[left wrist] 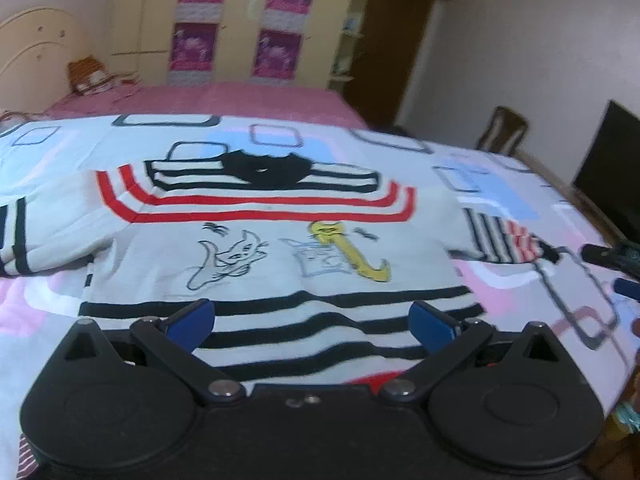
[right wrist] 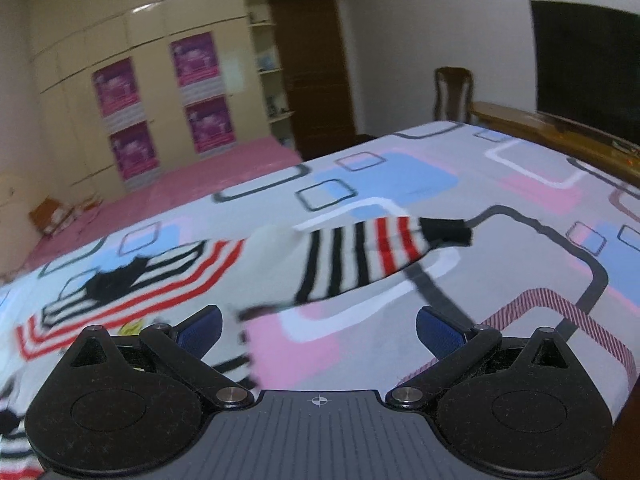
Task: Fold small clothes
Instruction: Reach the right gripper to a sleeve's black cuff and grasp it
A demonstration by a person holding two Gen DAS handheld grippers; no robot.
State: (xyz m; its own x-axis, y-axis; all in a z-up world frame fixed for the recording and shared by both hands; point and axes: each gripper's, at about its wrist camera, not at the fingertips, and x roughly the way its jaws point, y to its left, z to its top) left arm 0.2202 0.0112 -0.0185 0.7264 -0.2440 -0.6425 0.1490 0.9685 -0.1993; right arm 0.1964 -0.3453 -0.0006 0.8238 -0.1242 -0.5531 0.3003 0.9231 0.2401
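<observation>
A small white sweater (left wrist: 256,236) with red and black stripes, a black collar and cartoon cats lies flat, front up, on the patterned bedsheet (left wrist: 500,288). My left gripper (left wrist: 312,326) hovers open over its striped hem, nothing between the blue pads. In the right wrist view the sweater's right sleeve (right wrist: 360,256) stretches out flat, its black cuff (right wrist: 448,232) pointing right. My right gripper (right wrist: 318,334) is open just in front of the sleeve, above the sheet. The right gripper's fingertips (left wrist: 608,254) show at the right edge of the left wrist view, near the cuff.
The bed's right edge has a wooden frame (right wrist: 560,136) with a dark TV screen (right wrist: 588,68) beyond it. A wooden chair (right wrist: 454,92) stands by the wall. A pink bed (left wrist: 224,100) and a cupboard with purple posters (left wrist: 236,20) lie behind.
</observation>
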